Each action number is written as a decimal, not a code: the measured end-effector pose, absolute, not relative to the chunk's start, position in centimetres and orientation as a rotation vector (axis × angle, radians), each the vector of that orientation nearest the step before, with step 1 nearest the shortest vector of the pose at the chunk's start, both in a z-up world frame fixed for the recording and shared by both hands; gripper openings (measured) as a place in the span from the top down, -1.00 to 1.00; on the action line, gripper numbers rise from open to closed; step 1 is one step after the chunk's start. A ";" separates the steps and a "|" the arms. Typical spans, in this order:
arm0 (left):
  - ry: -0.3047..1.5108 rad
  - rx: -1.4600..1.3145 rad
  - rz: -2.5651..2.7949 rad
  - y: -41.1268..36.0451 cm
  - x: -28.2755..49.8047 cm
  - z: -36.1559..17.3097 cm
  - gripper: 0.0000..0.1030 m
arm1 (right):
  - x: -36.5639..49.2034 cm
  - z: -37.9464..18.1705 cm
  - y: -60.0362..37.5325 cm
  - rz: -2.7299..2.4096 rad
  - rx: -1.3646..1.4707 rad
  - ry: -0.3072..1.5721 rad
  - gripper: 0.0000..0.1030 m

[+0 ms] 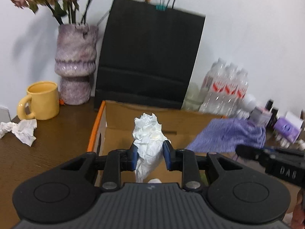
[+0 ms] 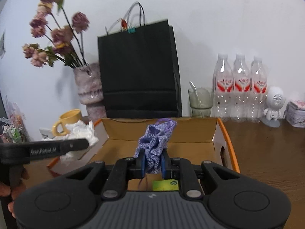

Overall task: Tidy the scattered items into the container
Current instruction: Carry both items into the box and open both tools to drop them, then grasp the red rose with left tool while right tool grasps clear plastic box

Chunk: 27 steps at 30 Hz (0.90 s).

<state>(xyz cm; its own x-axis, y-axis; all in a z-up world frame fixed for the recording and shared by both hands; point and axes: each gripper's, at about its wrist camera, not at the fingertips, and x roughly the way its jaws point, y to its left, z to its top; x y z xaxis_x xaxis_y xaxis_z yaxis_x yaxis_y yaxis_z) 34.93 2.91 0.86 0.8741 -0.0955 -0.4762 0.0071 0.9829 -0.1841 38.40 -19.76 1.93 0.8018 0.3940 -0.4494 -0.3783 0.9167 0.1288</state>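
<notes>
My left gripper (image 1: 149, 149) is shut on a crumpled ball of white paper (image 1: 147, 133), held above the open cardboard box (image 1: 106, 118) with orange edges. My right gripper (image 2: 152, 159) is shut on a bunched purple cloth pouch (image 2: 154, 143) with a drawstring, also over the cardboard box (image 2: 192, 128). In the left wrist view the purple pouch (image 1: 232, 135) and the right gripper's body sit at the right. In the right wrist view the white paper (image 2: 82, 133) shows at the left behind the left gripper's side. A green packet (image 2: 164, 185) lies in the box. More crumpled paper (image 1: 21, 129) lies on the table.
On the brown table stand a yellow mug (image 1: 42, 101), a purple vase (image 1: 76, 64) of dried flowers, a black paper bag (image 1: 150, 57), water bottles (image 2: 241, 87), a glass (image 2: 200, 101) with a spoon, a white robot figure (image 2: 273, 105) and a tin (image 2: 296, 112).
</notes>
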 end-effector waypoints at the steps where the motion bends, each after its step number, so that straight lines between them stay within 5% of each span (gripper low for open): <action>1: 0.520 -0.175 -0.059 2.9 35.4 0.5 0.41 | 38.9 1.7 -19.7 0.411 0.028 0.495 0.72; 2: 0.530 -0.170 -0.062 2.8 35.7 0.2 0.36 | 39.3 1.4 -19.6 0.409 0.021 0.504 0.72; 5: 0.538 -0.146 -0.054 2.3 36.0 -0.3 -0.25 | 40.2 0.7 -19.2 0.391 -0.020 0.555 0.59; 6: 0.541 -0.138 -0.049 2.1 35.9 -0.4 -0.71 | 40.3 0.5 -19.0 0.372 -0.037 0.575 0.25; 7: 0.543 -0.130 -0.037 1.9 35.8 -0.4 -1.00 | 40.4 0.5 -19.0 0.357 -0.042 0.585 -0.32; 8: 0.533 -0.117 -0.023 1.7 35.6 -0.4 -1.00 | 40.4 0.5 -19.0 0.346 -0.043 0.585 -0.68; 13: 0.528 -0.083 0.011 1.2 35.3 -0.2 -1.00 | 40.0 1.0 -19.4 0.332 -0.045 0.595 -0.89; 27: 0.467 -0.125 0.022 2.1 33.3 2.6 -1.00 | 37.9 3.3 -19.4 0.335 -0.065 0.561 -0.99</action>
<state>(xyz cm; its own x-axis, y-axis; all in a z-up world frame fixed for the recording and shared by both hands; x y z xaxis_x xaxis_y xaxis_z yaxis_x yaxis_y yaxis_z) 33.30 2.11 2.64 0.8929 -0.0071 -0.4503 -0.0503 0.9921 -0.1153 37.92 -19.42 3.26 0.7939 0.2944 -0.5320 -0.3294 0.9437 0.0307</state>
